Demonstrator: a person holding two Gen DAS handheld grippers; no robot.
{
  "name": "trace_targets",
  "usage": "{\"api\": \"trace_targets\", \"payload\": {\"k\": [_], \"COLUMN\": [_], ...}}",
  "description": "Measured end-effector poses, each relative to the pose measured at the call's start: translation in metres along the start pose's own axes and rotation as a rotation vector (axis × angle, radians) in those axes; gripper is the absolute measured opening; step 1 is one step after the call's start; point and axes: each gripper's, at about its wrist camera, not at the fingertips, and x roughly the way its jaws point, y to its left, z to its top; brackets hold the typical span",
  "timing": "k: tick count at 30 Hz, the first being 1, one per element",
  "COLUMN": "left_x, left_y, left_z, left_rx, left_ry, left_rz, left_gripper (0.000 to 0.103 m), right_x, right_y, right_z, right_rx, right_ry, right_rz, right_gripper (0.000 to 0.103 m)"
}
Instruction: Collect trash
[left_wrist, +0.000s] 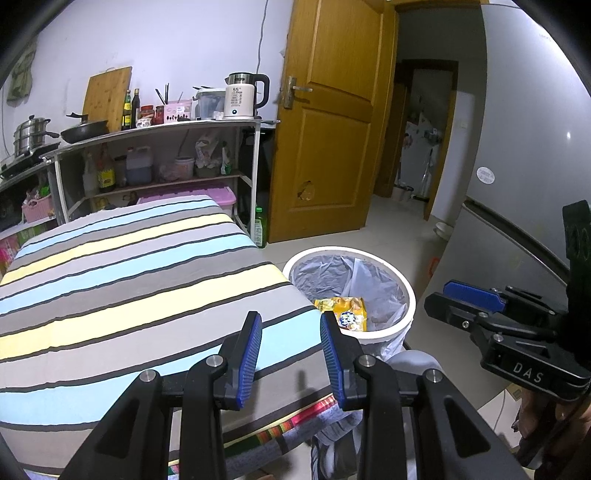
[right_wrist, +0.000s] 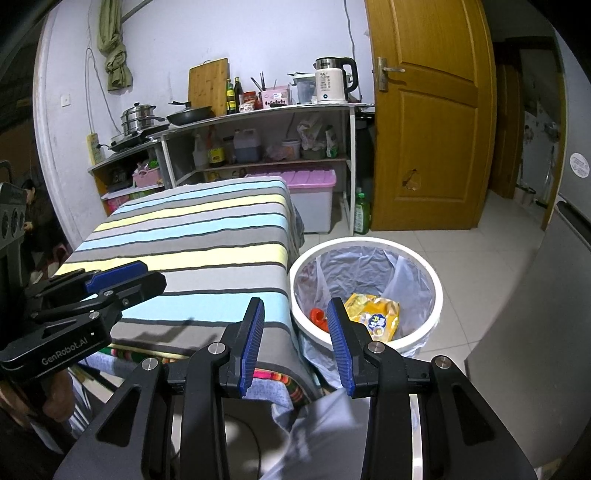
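Both the left tool (left_wrist: 291, 325) and right tool (right_wrist: 295, 314) hang released, grasping nothing. The wrapper (right_wrist: 375, 314) (plus a red scrap (right_wrist: 318, 318)) already lies in the bin (right_wrist: 436, 291) beside the bench (left_wrist: 129, 280), seemingly cleared; next, find remaining trash.

Your left gripper (left_wrist: 291, 328) open, empty, over striped cloth (left_wrist: 129, 280) near its corner. Bin (left_wrist: 388, 269) just beside cloth, lined, yellow packet (left_wrist: 347, 312) inside. Your right gripper (left_wrist: 458, 299) at right, beside bin; jaw gap unclear.
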Motion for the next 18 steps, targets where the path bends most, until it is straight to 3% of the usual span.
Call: {"api": "trace_targets", "payload": {"k": [18], "left_x": [0.0017], "left_y": [-0.0035], "left_z": [-0.0045], "left_rx": [0.004], "left_ry": [0.012], "left_rz": [-0.001], "left_gripper": [0.032], "right_x": [0.0024], "right_y": [0.0031], "right_z": [-0.0049], "right_rx": [-0.003], "right_ry": [0.003], "right_rz": [0.001], "right_gripper": [0.037]}}
